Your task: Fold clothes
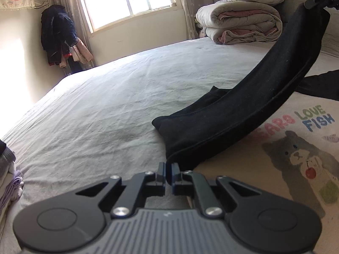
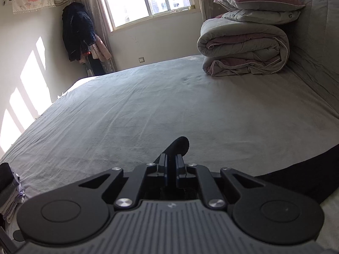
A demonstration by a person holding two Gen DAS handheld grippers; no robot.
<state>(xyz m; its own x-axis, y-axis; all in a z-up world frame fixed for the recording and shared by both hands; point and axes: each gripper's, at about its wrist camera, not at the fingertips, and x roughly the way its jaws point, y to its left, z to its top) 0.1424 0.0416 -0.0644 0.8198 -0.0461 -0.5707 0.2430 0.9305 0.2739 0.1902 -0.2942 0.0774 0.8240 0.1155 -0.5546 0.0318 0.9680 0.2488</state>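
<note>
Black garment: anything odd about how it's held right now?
Nothing stands out. The black garment hangs slack between the left gripper and right gripper, both shut on it, over the bear-print top.

Home bedroom. A big bed with a grey sheet (image 2: 169,105) filled the room; a folded quilt (image 2: 243,48) and pillows (image 2: 258,2) were stacked far right by the padded headboard (image 2: 317,31). Curtained window (image 2: 144,0) on the far wall, coats hanging (image 2: 78,31) in the far-left corner.

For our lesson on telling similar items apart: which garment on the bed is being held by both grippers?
The black garment, pinched by the left gripper and right gripper. The bear-print top lies flat, ungripped.
</note>
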